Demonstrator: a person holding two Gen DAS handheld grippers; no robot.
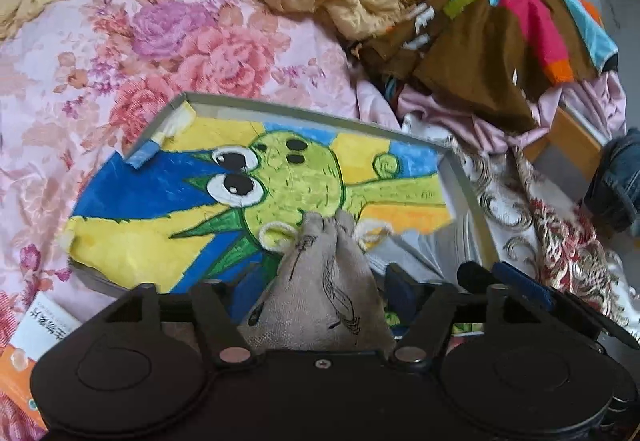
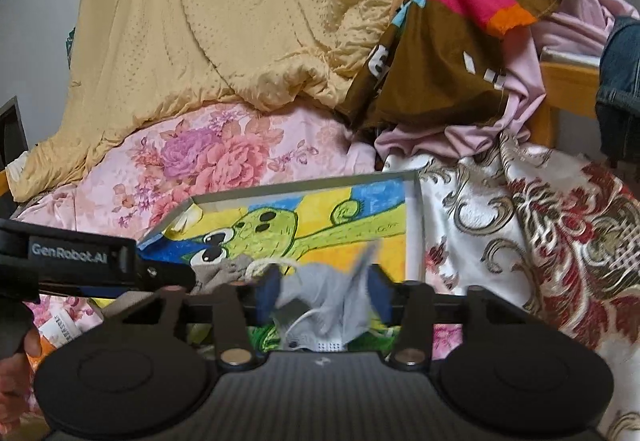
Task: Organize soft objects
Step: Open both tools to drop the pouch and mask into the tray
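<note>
Drawstring pouch over a painted box on the bed

The left claw [image 1: 320, 281] stands open around a beige drawstring pouch [image 1: 320, 293], which lies on a shallow box [image 1: 468, 197] lined with a green cartoon drawing [image 1: 248, 193], on the floral bedsheet [image 1: 160, 49].

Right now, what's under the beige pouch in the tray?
The pouch lies on a cartoon drawing that lines the tray. The drawing's lower part and the tray floor beneath are covered. A grey mask lies beside the pouch.
</note>
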